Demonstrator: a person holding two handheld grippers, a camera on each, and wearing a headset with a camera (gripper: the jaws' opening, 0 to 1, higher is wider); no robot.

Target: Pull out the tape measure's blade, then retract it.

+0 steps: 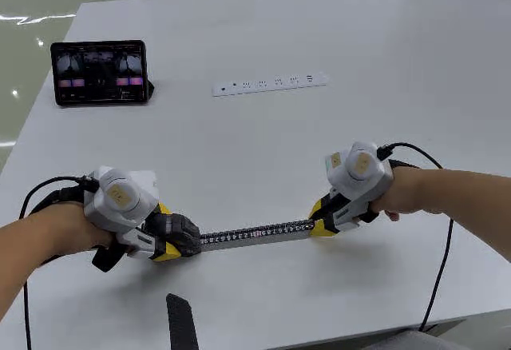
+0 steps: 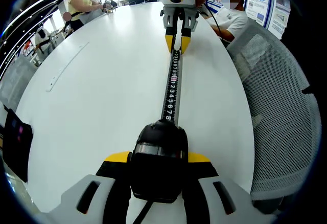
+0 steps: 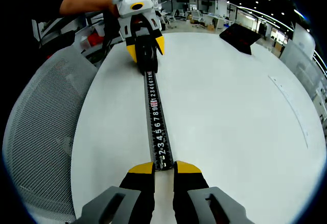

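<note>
The black tape measure case (image 1: 179, 234) rests near the table's front edge, and my left gripper (image 1: 169, 244) is shut on it; the case (image 2: 159, 158) sits between the yellow-tipped jaws in the left gripper view. Its numbered blade (image 1: 254, 233) stretches right along the table to my right gripper (image 1: 319, 224), which is shut on the blade's end. In the right gripper view the blade (image 3: 156, 132) runs from my right gripper (image 3: 163, 169) to the case (image 3: 146, 53) held by the left gripper (image 3: 145, 46). The right gripper (image 2: 177, 45) pinches the far end of the blade (image 2: 171, 88).
A tablet (image 1: 99, 72) with a lit screen stands at the back left of the white table (image 1: 279, 142). A white power strip (image 1: 270, 84) lies at the middle back. A mesh chair (image 2: 278, 111) stands by the table's near edge. People sit at the far side (image 2: 87, 1).
</note>
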